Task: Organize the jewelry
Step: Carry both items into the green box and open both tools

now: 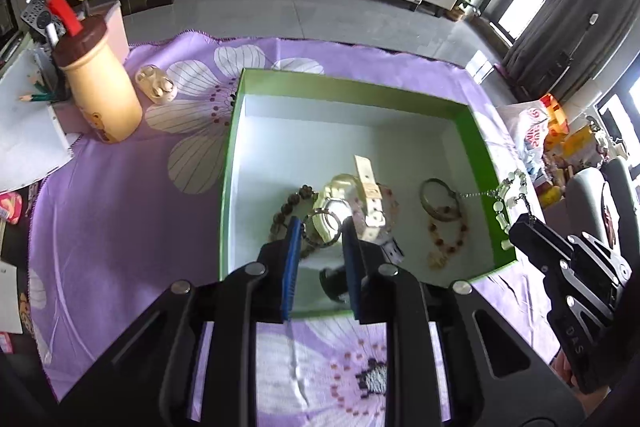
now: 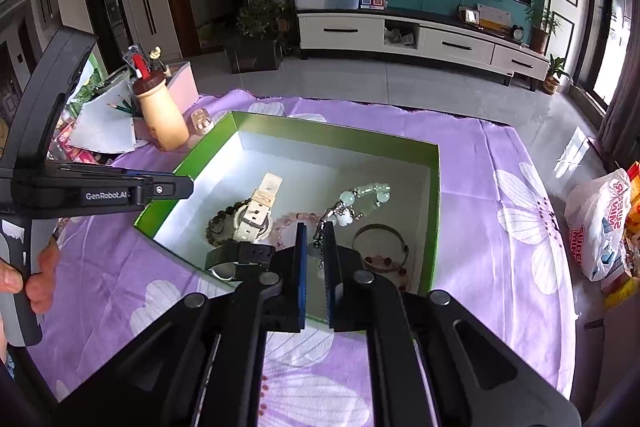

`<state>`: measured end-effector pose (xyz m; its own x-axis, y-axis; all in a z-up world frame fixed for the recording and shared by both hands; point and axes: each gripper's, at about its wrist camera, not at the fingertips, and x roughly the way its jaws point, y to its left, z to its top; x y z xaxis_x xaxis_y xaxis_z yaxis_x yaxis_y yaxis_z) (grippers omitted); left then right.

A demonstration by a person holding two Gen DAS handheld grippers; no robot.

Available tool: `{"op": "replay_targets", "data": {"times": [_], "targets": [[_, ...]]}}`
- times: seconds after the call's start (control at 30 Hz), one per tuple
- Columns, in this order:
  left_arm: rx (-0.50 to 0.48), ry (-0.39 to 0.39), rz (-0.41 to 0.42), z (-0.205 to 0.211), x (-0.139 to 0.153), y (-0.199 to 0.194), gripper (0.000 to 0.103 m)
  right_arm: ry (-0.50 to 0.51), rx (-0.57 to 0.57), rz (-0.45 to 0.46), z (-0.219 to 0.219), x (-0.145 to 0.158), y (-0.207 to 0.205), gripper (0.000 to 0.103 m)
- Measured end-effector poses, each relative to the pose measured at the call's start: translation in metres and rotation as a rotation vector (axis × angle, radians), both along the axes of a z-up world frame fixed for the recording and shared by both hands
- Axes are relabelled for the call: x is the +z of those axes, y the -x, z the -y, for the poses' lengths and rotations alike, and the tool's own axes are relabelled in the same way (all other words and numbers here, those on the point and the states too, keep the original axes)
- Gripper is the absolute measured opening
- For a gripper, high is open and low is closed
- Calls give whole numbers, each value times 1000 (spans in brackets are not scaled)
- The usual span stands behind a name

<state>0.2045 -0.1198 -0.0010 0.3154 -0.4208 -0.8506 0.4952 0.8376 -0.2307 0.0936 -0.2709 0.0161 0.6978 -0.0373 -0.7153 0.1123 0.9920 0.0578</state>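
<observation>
A green box (image 1: 476,143) with a white floor sits on the purple floral cloth; it also shows in the right wrist view (image 2: 434,211). Inside lie a white watch (image 1: 370,187), a dark bead bracelet (image 1: 288,207), a metal bangle (image 1: 438,203) and an amber bead string (image 1: 444,243). My left gripper (image 1: 319,225) holds a thin metal ring (image 1: 320,227) between its blue pads above the box. My right gripper (image 2: 315,229) is shut on the chain of a pale green bead bracelet (image 2: 360,199), which hangs over the box; it also shows in the left wrist view (image 1: 508,191). A black watch (image 2: 236,257) lies near the box's front.
A tan bottle with a brown lid (image 1: 100,87) and a small cream case (image 1: 156,85) stand on the cloth left of the box. Papers and a pen holder (image 1: 36,99) crowd the far left. A plastic bag (image 2: 600,223) lies at the right table edge.
</observation>
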Motion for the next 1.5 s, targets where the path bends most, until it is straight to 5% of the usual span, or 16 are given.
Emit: {"op": "replay_targets", "data": {"times": [0.53,1.17,1.27,1.4,1.5], "targets": [[-29,-133,-11,23,-38,-15,21,-9,-20,-95,10,-42,-35,7],[-60,-255,-37,38,-49,-14,21,-22,-64,-146,20,-47,-45,8],[-57,-260,-33,38,-47,-12,21,-27,-77,-144,21,-43,-43,17],[-50,-247,-29,36,-38,-11,31,-28,-85,-136,23,-35,-38,17],[-48,-236,-10,34,-26,-7,51,-23,-91,-130,23,-26,-33,20]]}}
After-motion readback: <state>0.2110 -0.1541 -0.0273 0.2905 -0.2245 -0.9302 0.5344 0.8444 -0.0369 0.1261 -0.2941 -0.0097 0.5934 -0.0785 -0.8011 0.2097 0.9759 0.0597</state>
